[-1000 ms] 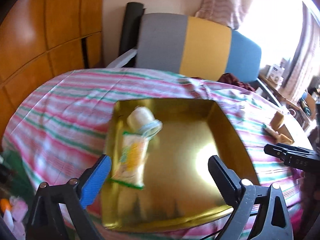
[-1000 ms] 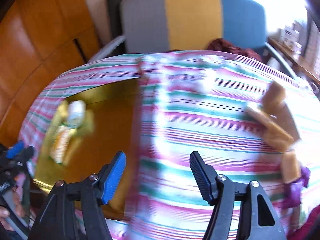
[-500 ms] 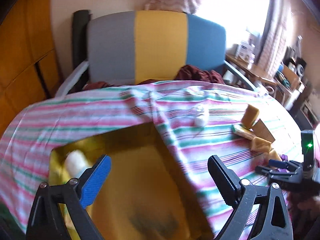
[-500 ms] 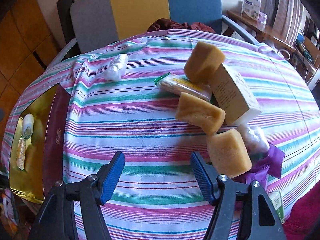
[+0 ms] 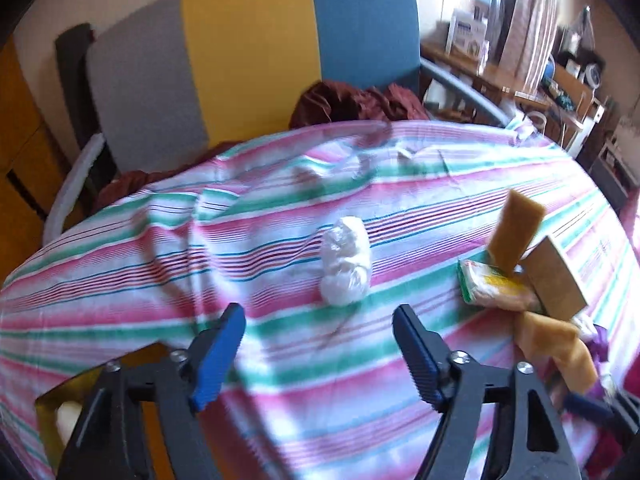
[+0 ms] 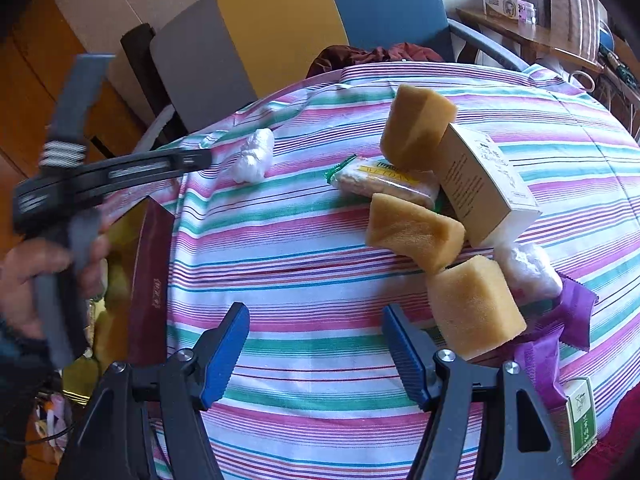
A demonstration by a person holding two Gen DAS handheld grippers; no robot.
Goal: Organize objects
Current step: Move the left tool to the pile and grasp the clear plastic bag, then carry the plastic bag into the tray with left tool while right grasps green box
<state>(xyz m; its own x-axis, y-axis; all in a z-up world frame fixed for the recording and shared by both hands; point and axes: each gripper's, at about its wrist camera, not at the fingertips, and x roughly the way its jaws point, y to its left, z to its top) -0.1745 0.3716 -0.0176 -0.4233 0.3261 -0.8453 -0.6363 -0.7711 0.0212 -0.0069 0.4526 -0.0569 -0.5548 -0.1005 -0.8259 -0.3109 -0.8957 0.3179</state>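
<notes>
- Left claw: jaws apart, nothing between them. They have just been closing from wider; striped cloth shows through the gap.
- Key relation: white wad lies just above the gap in the left wrist frame, slightly right of centre, not touching either jaw. Its long axis runs roughly up-down in frame, about in line with the claw's reach, so the jaws would close across its short width (judgement).
- Left is the nearer claw to the wad. In the right wrist frame the wad sits upper left, well apart from the right claw, with the left claw's finger reaching toward it.
- Right claw: jaws apart, empty, over bare cloth. A sponge lies just right of its right jaw, part of the cluster of sponges, box and wrapped bar.
- Pose: both claws tilt steeply down at the cloth; hand grips the left handle at left edge.
- Gold tray shows at lower left — presumably the destination, an item already inside.
- Likely next: left advances, then closes on the wad.
</notes>
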